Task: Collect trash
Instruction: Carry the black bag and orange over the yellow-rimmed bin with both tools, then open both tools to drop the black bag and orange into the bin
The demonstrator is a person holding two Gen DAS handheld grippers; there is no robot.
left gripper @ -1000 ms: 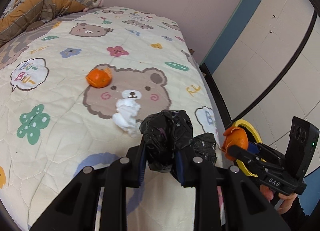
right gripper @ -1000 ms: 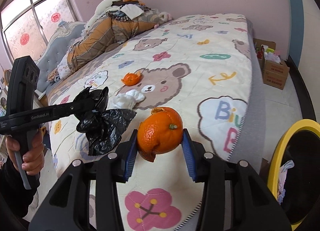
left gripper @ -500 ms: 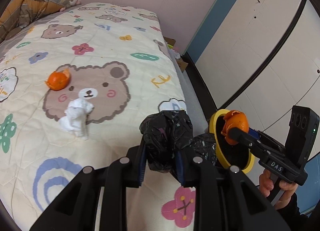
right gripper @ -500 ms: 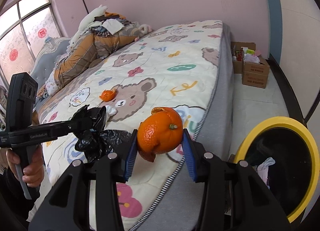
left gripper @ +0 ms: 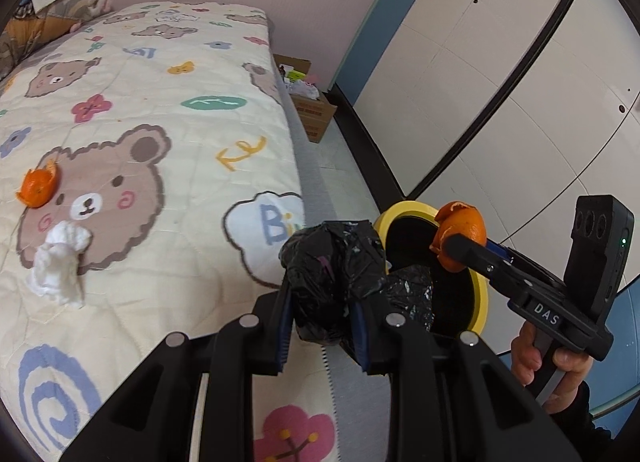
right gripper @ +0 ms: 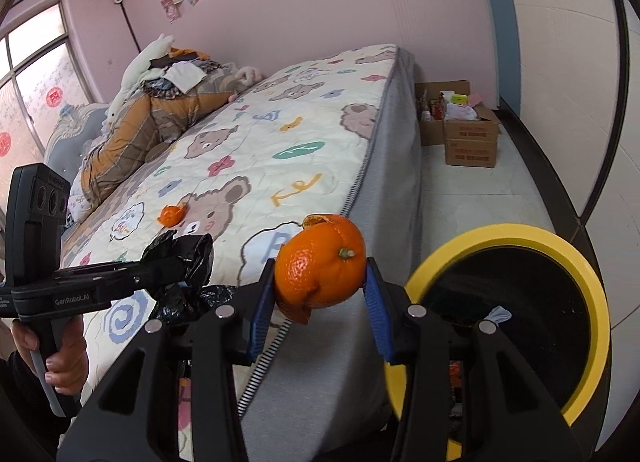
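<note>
Orange peel (right gripper: 320, 276) is clamped in the right gripper (right gripper: 320, 294) past the mattress edge (right gripper: 356, 197), next to the yellow-rimmed bin (right gripper: 576, 266). Left gripper (left gripper: 322, 326) is squeezing a crumpled black bag (left gripper: 332, 262) right over that edge too. Another peel (left gripper: 38, 187) and a tissue wad (left gripper: 60, 262) sit on the bear quilt (left gripper: 180, 109). Bare floor (right gripper: 480, 189) runs alongside the bed up to some cardboard boxes (right gripper: 472, 141).

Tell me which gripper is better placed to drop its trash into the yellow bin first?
Right: its gripper holds the orange peel beside the yellow bin, while the left gripper with the black bag is above the bed's edge.
</note>
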